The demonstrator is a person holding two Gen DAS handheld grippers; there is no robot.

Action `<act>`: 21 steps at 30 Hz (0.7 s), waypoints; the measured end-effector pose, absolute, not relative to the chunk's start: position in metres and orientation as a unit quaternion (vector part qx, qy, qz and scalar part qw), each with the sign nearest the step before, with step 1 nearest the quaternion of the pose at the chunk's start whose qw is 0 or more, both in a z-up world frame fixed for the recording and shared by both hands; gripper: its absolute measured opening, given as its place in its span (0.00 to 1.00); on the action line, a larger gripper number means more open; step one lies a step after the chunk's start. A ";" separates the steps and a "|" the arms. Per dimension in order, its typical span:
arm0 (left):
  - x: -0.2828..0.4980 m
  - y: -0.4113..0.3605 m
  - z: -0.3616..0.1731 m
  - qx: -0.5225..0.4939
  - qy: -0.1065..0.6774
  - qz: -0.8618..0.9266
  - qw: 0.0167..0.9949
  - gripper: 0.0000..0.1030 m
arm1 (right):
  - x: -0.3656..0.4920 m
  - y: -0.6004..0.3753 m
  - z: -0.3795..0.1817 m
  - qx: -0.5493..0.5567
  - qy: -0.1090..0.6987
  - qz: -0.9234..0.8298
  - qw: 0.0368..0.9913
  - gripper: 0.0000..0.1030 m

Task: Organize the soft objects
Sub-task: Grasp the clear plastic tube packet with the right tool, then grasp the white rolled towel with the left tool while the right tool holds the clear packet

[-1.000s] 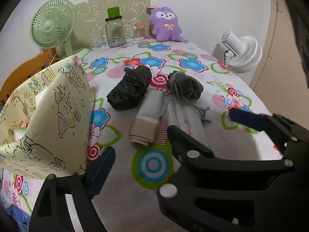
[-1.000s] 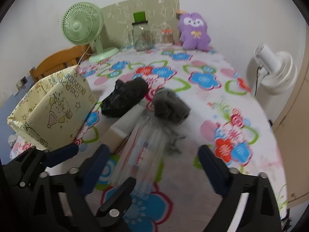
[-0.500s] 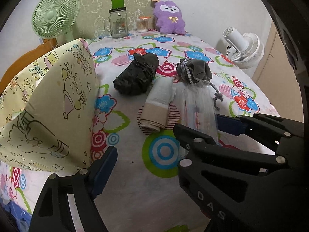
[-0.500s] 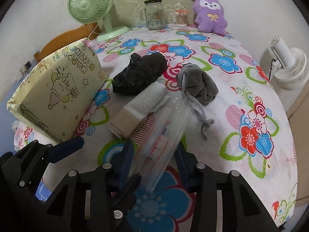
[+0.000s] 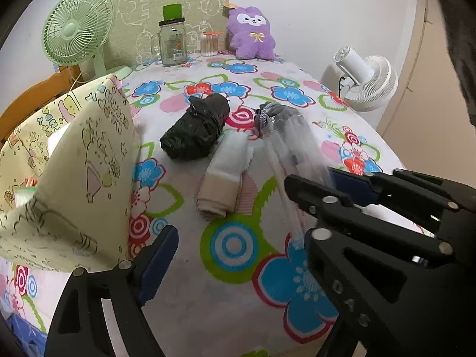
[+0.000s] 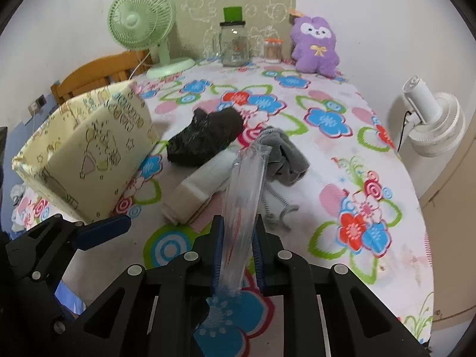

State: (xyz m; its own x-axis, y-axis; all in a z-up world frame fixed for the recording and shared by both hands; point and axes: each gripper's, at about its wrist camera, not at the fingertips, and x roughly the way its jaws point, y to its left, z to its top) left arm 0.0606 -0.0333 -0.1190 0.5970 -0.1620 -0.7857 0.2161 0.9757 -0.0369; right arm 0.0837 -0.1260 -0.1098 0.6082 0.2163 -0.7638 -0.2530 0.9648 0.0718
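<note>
My right gripper is shut on a clear plastic packet and holds it tilted above the flowered table; it also shows in the left wrist view, with the right gripper around it. A black bundle, a folded white and beige cloth and a grey cloth with a cord lie mid-table. My left gripper is open and empty near the front edge, beside a yellow cartoon-print box.
At the back stand a green fan, a glass jar, a small jar and a purple plush. A white fan stands off the right edge. A wooden chair is behind the box.
My right gripper has closed on the clear packet and lifted its front end off the table. The left gripper has stayed open by the box.
</note>
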 end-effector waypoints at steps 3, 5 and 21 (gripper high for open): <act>0.065 -0.036 -0.119 0.031 0.436 -0.101 0.894 0.86 | 0.085 -0.131 -0.104 -0.026 0.413 0.126 0.902 0.20; 0.069 -0.037 -0.120 0.033 0.437 -0.093 0.894 0.86 | 0.086 -0.134 -0.103 -0.030 0.409 0.122 0.904 0.20; 0.102 -0.049 -0.128 0.055 0.435 -0.066 0.896 0.68 | 0.106 -0.160 -0.108 -0.016 0.406 0.097 0.909 0.20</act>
